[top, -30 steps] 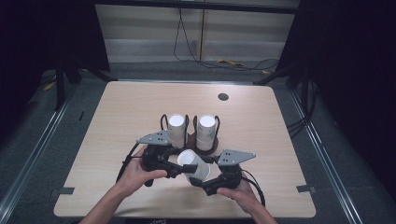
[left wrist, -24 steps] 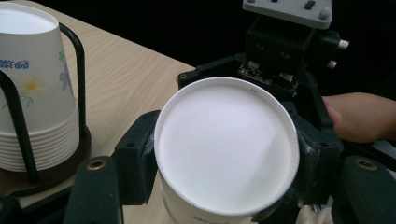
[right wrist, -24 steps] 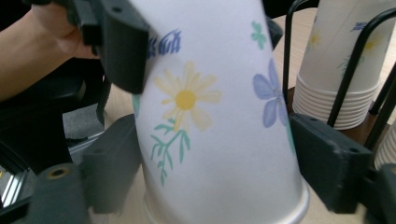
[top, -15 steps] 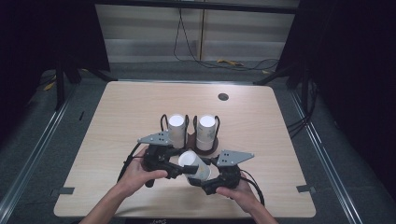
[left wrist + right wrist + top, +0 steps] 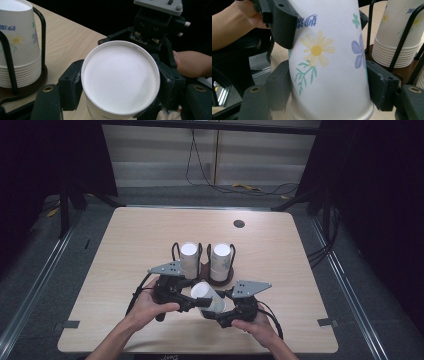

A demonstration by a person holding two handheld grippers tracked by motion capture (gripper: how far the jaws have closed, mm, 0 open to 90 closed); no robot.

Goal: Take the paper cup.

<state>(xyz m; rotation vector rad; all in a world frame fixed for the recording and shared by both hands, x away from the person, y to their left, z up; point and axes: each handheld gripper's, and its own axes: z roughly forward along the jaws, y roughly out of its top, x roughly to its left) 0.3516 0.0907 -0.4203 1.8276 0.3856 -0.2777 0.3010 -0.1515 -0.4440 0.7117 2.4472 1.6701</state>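
Right tongs (image 5: 327,92) clamp flowered cup (image 5: 324,57) — blue lettering unreadable

My two grippers are matte black, blocky. The left gripper (image 5: 192,304) and right gripper (image 5: 212,312) each carry a grey three-cornered plate on top — dotted with small dark screws. Black cables trail back from both. Brass-ringed screw holes sit at the jaw bases. My forearms are bare — no sleeves.

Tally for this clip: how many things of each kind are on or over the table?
Cup stacks in the wire holder: 2
Wire holder: 1
Loose flowered cup between the grippers: 1
Hand-held grippers: 2
Total: 6
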